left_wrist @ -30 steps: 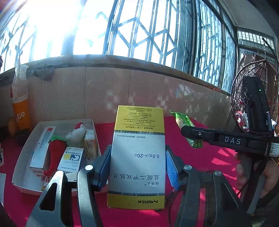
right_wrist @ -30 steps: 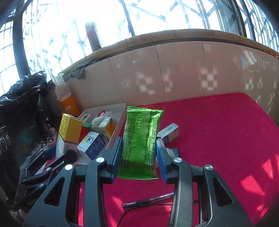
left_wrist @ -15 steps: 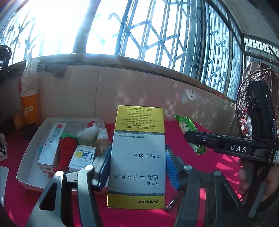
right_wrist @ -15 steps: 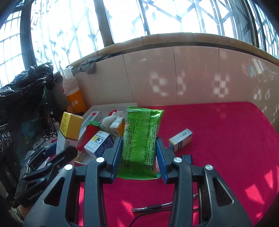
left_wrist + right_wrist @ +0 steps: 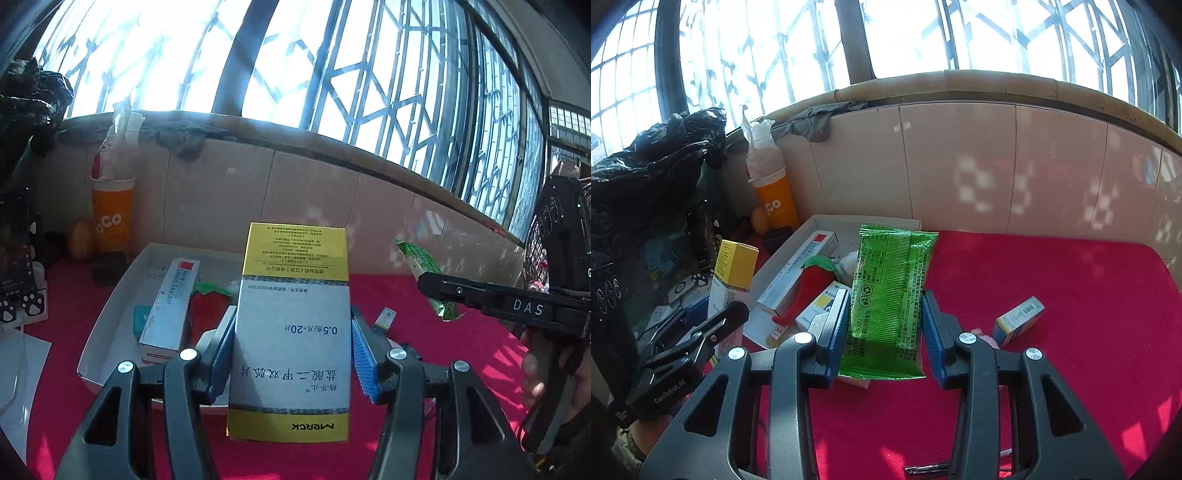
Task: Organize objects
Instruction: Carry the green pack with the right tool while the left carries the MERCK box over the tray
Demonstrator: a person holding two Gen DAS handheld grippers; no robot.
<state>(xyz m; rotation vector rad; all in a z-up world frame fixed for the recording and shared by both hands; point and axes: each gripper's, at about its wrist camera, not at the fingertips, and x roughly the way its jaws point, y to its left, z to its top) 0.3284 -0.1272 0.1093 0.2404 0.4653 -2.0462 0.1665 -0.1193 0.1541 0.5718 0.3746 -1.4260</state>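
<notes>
The left claw grips a yellow-and-white Merck medicine box above the white tray. The right claw clamps a green snack packet over the red counter.

Both wrist views low, facing window; share white tray.

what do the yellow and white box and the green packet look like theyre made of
The yellow and white box in the left gripper looks like matte printed cardboard: flat faces, crisp folded edges. The green packet in the right gripper looks like glossy plastic film: shiny, with a crimped top seal.
</notes>
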